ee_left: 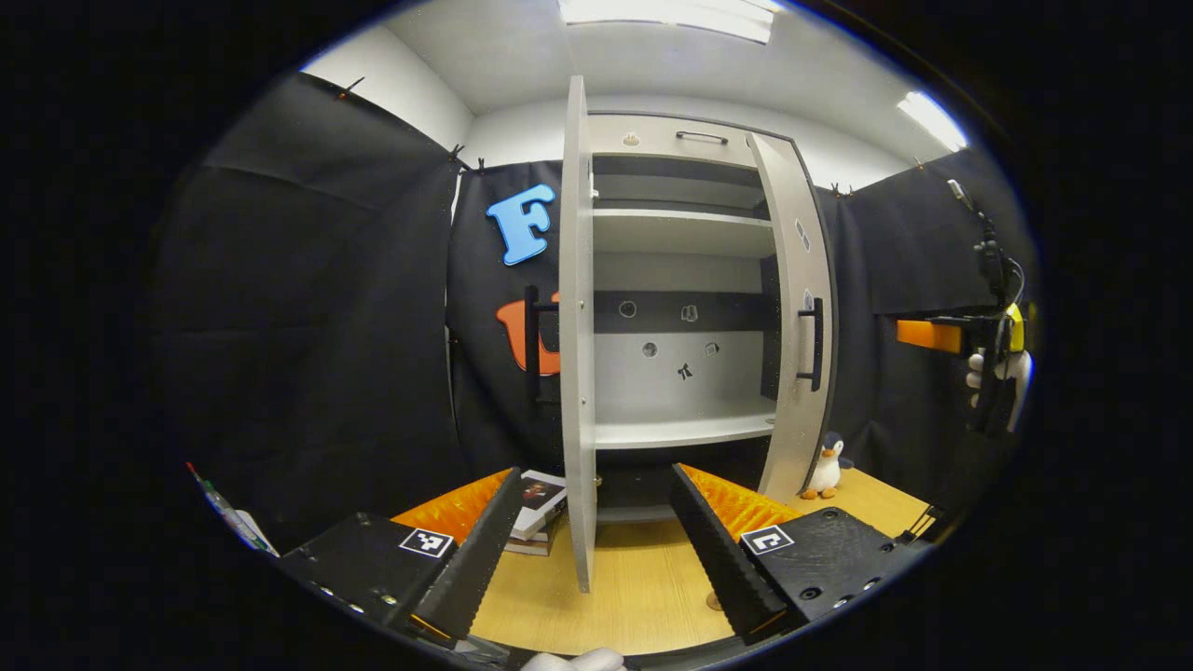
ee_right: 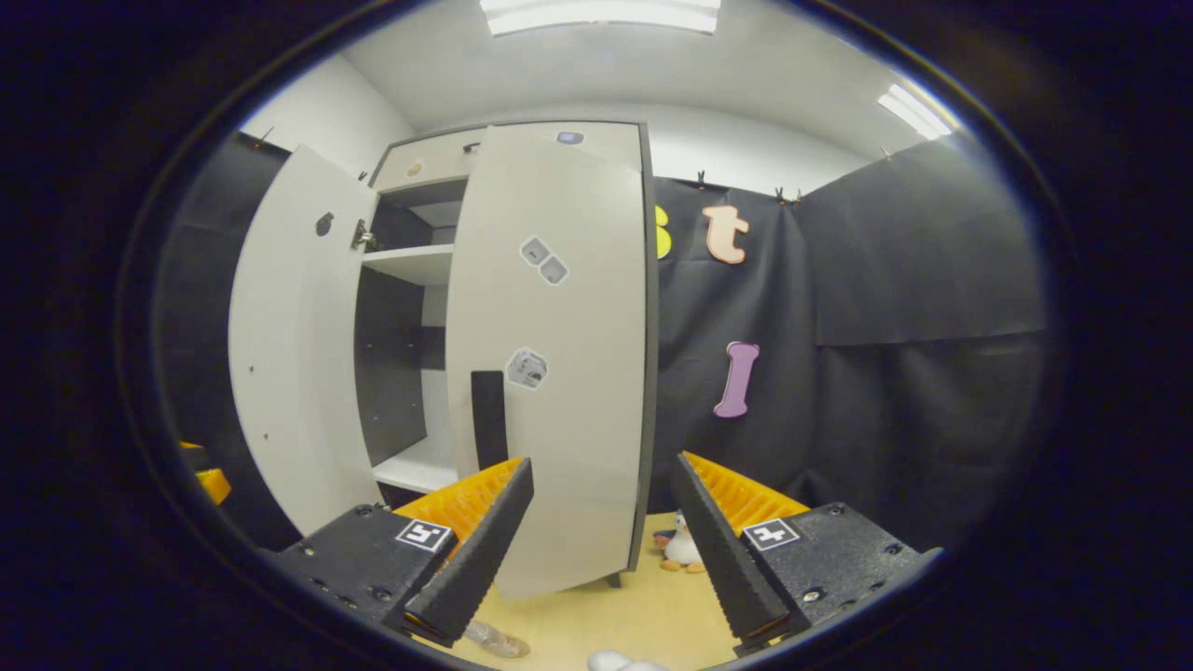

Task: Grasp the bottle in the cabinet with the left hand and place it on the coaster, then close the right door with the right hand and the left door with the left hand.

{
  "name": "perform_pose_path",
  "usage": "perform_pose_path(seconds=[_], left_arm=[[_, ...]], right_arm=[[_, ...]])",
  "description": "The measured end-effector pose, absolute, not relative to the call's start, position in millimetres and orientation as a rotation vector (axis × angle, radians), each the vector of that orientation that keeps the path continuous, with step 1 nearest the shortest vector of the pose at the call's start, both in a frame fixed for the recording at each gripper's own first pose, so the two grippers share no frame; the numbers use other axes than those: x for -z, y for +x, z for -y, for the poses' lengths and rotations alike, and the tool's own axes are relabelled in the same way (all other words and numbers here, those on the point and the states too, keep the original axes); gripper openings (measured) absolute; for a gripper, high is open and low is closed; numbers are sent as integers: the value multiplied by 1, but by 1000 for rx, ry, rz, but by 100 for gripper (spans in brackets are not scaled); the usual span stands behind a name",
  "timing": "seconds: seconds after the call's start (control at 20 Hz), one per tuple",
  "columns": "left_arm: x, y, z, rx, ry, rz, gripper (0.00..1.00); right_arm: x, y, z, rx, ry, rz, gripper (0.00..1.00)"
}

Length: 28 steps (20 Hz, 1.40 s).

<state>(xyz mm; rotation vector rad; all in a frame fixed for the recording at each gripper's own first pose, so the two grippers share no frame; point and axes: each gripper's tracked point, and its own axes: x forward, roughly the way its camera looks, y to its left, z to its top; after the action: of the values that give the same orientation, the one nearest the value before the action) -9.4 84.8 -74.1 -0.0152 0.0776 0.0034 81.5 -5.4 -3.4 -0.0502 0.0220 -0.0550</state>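
The grey cabinet point(ee_left: 685, 373) stands on the wooden table, its shelves bare. Its left door point(ee_left: 578, 354) is swung out edge-on toward me; the right door point(ee_left: 797, 308), with a black handle point(ee_left: 814, 343), stands partly open. My left gripper point(ee_left: 595, 477) is open and empty, low in front of the left door's edge. In the right gripper view, my right gripper point(ee_right: 602, 461) is open close to the outer face of the right door point(ee_right: 559, 373), next to its handle point(ee_right: 487, 419). A clear bottle point(ee_right: 494, 640) shows on the table at the bottom edge. The right gripper point(ee_left: 988, 345), held by a gloved hand, also appears far right.
A toy penguin point(ee_left: 825, 466) stands on the table point(ee_left: 634, 578) right of the cabinet, and also appears by the door's foot point(ee_right: 682, 545). A small stack of books point(ee_left: 536, 508) lies left of the cabinet. Black cloth walls close in behind and on both sides.
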Motion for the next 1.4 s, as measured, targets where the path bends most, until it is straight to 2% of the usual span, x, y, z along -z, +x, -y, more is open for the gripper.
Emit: perform_pose_path(seconds=[0.35,0.6,0.95,1.0,1.05,1.1,1.15,1.4], left_arm=[[40,32,-162,-108,-2,-22,96],[21,77,-202,-164,33,7,96],[14,112,-200,-138,60,17,97],[13,112,-200,-134,71,24,89],[16,111,-199,-128,83,20,92],[18,109,-199,-126,91,15,89],[19,109,-198,-126,93,16,93],[18,111,-199,-143,101,22,92]], right_arm=[[54,24,5,65,-41,-106,99],[71,4,4,79,-27,-146,99],[72,-9,13,124,-21,-151,99],[71,-10,14,128,-19,-152,99],[72,-11,13,131,-20,-154,99],[73,-11,12,131,-22,-158,99],[73,-10,11,130,-24,-162,99],[70,-8,10,125,-29,-163,99]])
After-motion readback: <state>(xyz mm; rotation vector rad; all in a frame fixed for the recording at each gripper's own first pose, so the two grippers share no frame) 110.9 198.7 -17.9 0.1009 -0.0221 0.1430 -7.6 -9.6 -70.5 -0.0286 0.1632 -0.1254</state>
